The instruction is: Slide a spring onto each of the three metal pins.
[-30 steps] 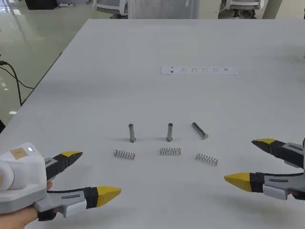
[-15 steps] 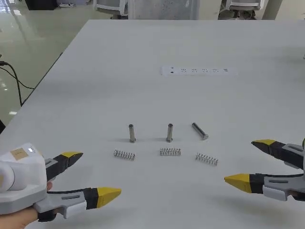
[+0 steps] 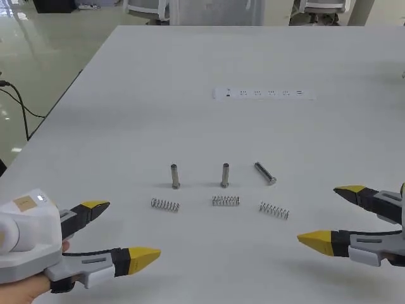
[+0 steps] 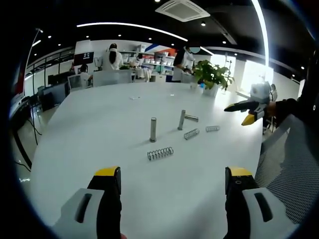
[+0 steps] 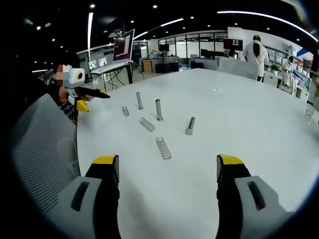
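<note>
left gripper [image 3: 130, 229] held wide open, empty | right gripper [image 3: 320, 213] open wide, empty | springs [image 3: 226, 201] laid near-side of pins [image 3: 225, 175] | rightmost pin [image 3: 264, 173] apparently tipped over

Pins [image 3: 225, 175] & springs [image 3: 226, 201] shiny bare metal; table [image 3: 190, 114] matt white, smooth surf

Premises: open-plan office with laboratory use. Evidence: a long white surface [image 3: 190, 69] with a socket strip [image 3: 263, 94] lying flat on it; polished floor [image 3: 38, 57]; dark ceiling [image 5: 149, 10] carrying strip lights [image 4: 129, 25] and an air-conditioning cassette [image 4: 181, 9]; a monitor [image 5: 123, 48]; a potted plant [image 4: 212, 74]; a mesh chair [image 5: 42, 149]; a person in a white coat [image 5: 256, 52] standing at the far end.
</note>
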